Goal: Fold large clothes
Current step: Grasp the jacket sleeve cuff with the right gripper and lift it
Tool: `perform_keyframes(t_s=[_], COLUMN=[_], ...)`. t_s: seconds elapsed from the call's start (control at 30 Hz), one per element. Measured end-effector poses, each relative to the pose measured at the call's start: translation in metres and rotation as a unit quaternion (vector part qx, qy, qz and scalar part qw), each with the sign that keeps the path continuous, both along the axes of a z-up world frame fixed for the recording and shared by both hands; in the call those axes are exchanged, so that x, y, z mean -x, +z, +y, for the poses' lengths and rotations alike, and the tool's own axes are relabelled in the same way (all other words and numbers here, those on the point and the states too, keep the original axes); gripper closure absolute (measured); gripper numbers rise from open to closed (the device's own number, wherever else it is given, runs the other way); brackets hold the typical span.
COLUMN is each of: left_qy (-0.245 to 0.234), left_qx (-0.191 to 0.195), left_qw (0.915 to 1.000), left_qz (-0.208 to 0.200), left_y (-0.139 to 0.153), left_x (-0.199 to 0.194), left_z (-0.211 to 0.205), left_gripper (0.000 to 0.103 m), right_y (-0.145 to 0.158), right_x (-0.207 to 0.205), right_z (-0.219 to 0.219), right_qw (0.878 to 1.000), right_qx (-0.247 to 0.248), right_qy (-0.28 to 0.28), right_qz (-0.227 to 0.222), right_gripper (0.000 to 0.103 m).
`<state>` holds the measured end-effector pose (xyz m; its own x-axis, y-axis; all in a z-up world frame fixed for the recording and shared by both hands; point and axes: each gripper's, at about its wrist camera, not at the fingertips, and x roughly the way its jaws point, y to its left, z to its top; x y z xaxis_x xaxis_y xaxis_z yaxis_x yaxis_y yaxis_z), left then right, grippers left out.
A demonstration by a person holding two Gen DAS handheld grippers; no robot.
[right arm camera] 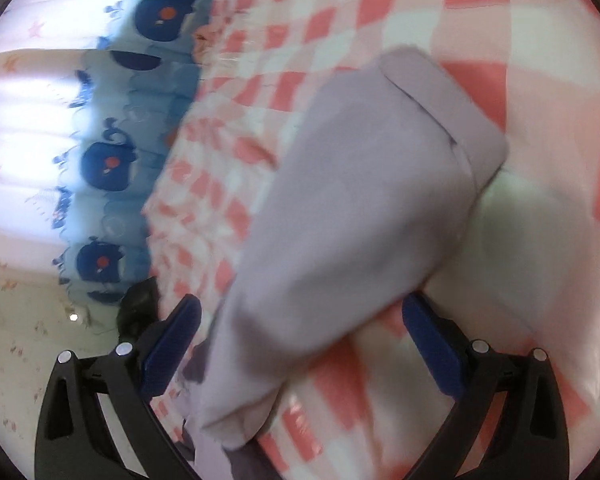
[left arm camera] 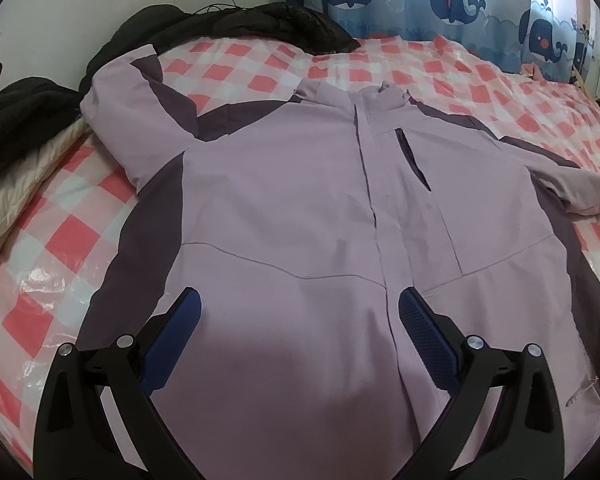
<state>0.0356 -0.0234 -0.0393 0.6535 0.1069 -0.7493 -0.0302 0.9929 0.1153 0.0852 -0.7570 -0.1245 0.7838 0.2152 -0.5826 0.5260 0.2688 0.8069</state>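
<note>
In the left wrist view, a heap of dark clothing (left arm camera: 16,108) and a cream quilted piece (left arm camera: 24,184) crowd the far left edge of the bed. Beside them, the checked bedcover (left arm camera: 60,236) shows bare red-and-white squares under a clear plastic sheet, giving open room along the lower left. The lilac jacket (left arm camera: 300,200) lies front-up and spread flat across the middle of the frame, collar toward the top, hem toward the bottom edge. Its left-of-frame sleeve (left arm camera: 140,116) angles up toward the upper left, its cuff close to a second pile of dark clothing (left arm camera: 260,24) at the head of the bed. The left gripper (left arm camera: 300,312) hangs over the lower front of the jacket with its blue-padded fingers wide apart and nothing between them. To the right, the other sleeve (left arm camera: 572,188) lies out over bare bedcover, with more free checked surface above it up to the whale-print curtain (left arm camera: 440,0).

The right wrist view is blurred. The whale curtain (right arm camera: 112,160) runs down the left side, then the bedcover's edge (right arm camera: 204,168). A lilac sleeve (right arm camera: 360,208) stretches from bottom centre to its cuff (right arm camera: 452,112) at upper right, passing between the spread fingers of the right gripper (right arm camera: 300,312), which are apart and not pinching it. Right of the sleeve the bedcover lies bare to the frame's edge.
</note>
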Motion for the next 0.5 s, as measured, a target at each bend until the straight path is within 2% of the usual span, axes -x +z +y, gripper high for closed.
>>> perform_keyframes(t_s=[0.07, 0.1, 0.13, 0.2, 0.3, 0.37, 0.4, 0.47, 0.5], left_qy=[-0.001, -0.001, -0.001, -0.001, 0.002, 0.006, 0.008, 0.011, 0.01], left_qx=[-0.005, -0.007, -0.008, -0.009, -0.004, 0.004, 0.007, 0.014, 0.015], left_qw=[1.0, 1.0, 1.0, 1.0, 0.9999, 0.9996, 0.9994, 0.999, 0.999], left_qz=[0.001, 0.001, 0.003, 0.004, -0.009, -0.027, -0.033, -0.041, -0.041], left_y=[-0.002, -0.003, -0.004, -0.006, -0.003, 0.002, 0.004, 0.006, 0.005], left_x=[-0.001, -0.001, -0.002, -0.003, -0.001, 0.001, 0.002, 0.003, 0.003], left_z=[-0.001, -0.001, -0.001, -0.001, 0.001, 0.003, 0.003, 0.003, 0.004], left_gripper=[0.008, 0.008, 0.008, 0.008, 0.008, 0.008, 0.008, 0.008, 0.008], right_y=[-0.005, -0.001, 0.0, 0.006, 0.055, 0.11, 0.141, 0.163, 0.156], right_x=[-0.001, -0.005, -0.008, -0.015, -0.023, -0.016, -0.005, 0.009, 0.01], right_z=[-0.006, -0.009, -0.012, -0.023, -0.029, -0.021, -0.014, -0.008, -0.018], right_qw=[0.999, 0.998, 0.998, 0.997, 0.989, 0.968, 0.948, 0.925, 0.928], right_qx=[0.013, 0.034, 0.044, 0.044, 0.119, 0.182, 0.226, 0.289, 0.294], right_qy=[-0.016, -0.019, -0.019, -0.016, 0.008, 0.031, 0.048, 0.054, 0.052], right_qz=[-0.027, -0.039, -0.034, -0.053, -0.086, -0.167, -0.219, -0.24, -0.221], right_gripper=[0.012, 0.035, 0.065, 0.082, 0.088, 0.089, 0.089, 0.089, 0.089])
